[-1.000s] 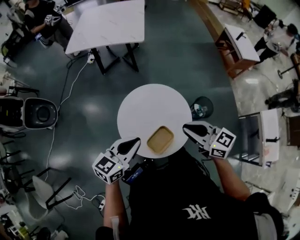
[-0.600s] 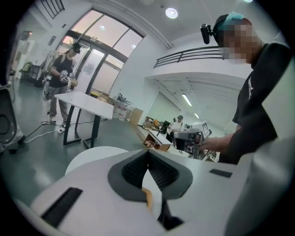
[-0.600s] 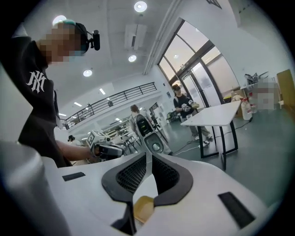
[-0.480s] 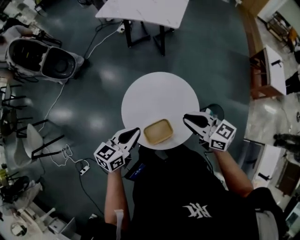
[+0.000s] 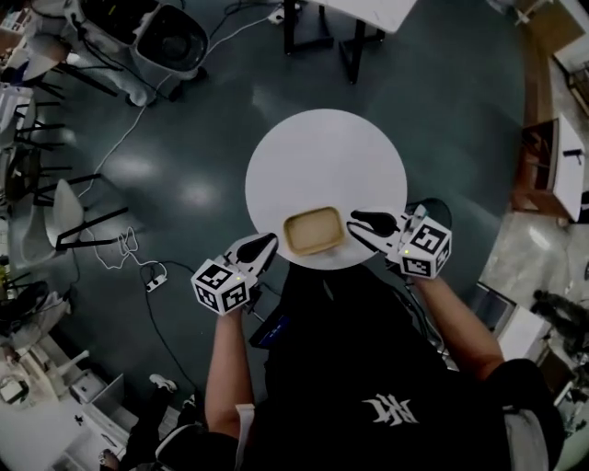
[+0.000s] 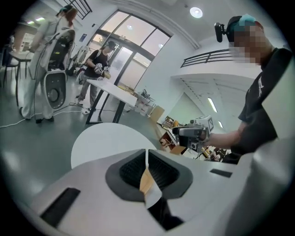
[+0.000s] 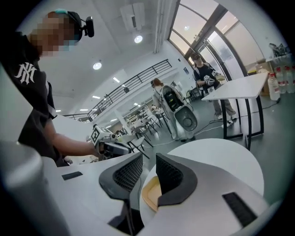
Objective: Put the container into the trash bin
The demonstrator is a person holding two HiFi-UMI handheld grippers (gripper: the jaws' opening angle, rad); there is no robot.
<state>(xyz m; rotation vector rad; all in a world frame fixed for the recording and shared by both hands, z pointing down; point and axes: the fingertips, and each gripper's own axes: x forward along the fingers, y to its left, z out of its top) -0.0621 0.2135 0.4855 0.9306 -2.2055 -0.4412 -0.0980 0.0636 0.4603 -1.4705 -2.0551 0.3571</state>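
Our left claw (image 6: 146, 159) has its jaws pressed together, with only a thin seam between the ribbed pads and nothing caught in it. Below that seam we glimpse a sliver of the tan container (image 5: 313, 231). Our right claw (image 7: 148, 157) is opening. A clear gap stands between its pads and they press on nothing. The container's rim shows low in that gap, ahead of the tips.

From the head view, the left claw hangs just off the near left edge of the table (image 5: 322, 152), over the floor (image 5: 184, 147). Its tips point toward the container but stay apart from it. The right claw reaches in over the near right edge, with its tips just beside the container's right end. We cannot tell whether they touch it.

The container is shallow and rectangular with rounded corners. It lies flat on the round white table close to the near edge, between the two claws.

A dark round trash bin (image 5: 440, 206) stands on the floor just past the table's right edge, mostly hidden behind the right claw's marker cube (image 5: 425, 250).

Farther out we see a cable (image 5: 129, 253) trailing over the floor, a white chair (image 5: 64, 216) at the left and a grey machine (image 5: 170, 41) with a round opening. There is also a second table (image 5: 386, 9), where a person (image 6: 97, 69) stands.
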